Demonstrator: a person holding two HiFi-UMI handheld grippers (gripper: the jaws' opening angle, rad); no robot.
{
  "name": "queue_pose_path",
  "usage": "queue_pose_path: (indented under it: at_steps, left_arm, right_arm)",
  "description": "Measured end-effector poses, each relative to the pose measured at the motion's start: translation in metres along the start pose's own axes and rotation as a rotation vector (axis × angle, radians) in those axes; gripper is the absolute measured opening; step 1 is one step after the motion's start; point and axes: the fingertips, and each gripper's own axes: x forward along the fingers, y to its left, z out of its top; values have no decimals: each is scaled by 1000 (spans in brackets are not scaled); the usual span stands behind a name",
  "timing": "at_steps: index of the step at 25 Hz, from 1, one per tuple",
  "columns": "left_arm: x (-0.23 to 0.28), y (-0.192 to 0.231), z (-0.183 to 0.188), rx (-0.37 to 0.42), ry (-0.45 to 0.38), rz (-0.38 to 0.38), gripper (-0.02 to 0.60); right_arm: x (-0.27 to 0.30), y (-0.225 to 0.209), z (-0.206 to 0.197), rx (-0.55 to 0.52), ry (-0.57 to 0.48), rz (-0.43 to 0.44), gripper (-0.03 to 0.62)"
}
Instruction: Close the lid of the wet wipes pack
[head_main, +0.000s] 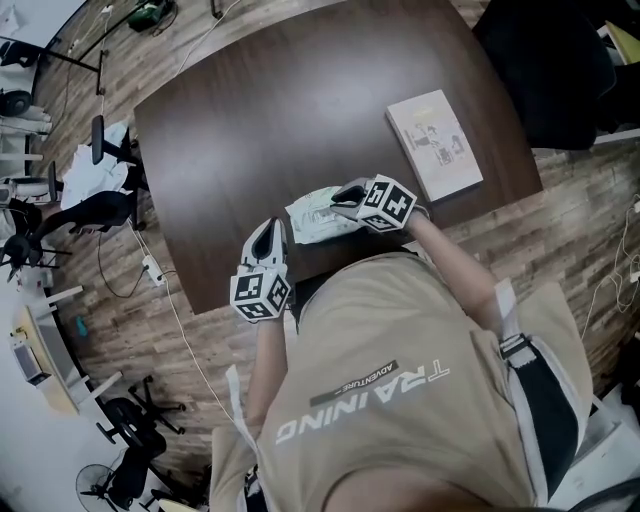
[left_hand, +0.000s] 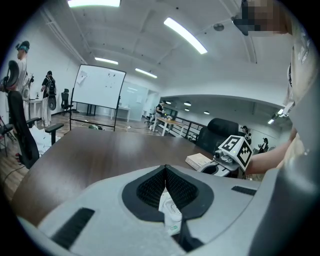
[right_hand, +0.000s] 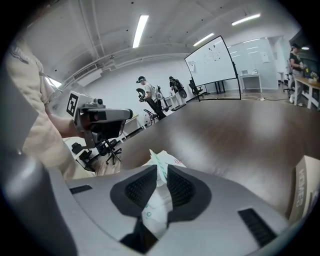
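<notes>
The white wet wipes pack (head_main: 318, 216) sits at the near edge of the dark table (head_main: 300, 110), held between both grippers. My right gripper (head_main: 350, 196) is shut on its right end, and crumpled white film with green print (right_hand: 159, 175) is pinched between the pads. My left gripper (head_main: 272, 232) is at the pack's left end with its pads (left_hand: 150, 190) pressed together. A strip of the pack (left_hand: 170, 210) with an oval lid outline shows in the slit between them. Whether the lid is down cannot be told.
A pale book (head_main: 435, 145) lies on the table at the right, also seen in the left gripper view as a book (left_hand: 199, 160). Office chairs (head_main: 95, 205) and cables stand on the wooden floor to the left. The person's torso (head_main: 400, 400) fills the near side.
</notes>
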Motion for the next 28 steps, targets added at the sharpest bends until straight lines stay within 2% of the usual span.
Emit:
queue_pose_path:
  at_steps: [11,16,25,28]
  left_arm:
    - [-3,3,-3,8,18,4,5]
    - [0,4,-7,7,34,-4,5]
    - [4,7,-17,-14,45,-32,5]
    - [7,10,-23,-20,44,-44,5]
  right_arm:
    - [4,12,-16,-3,39,52,52]
    - [11,19,-33,-60,114,53,52]
    - [20,12,-46,-63,178,-17,34]
    - [22,12,-45,-136,212,-65,23]
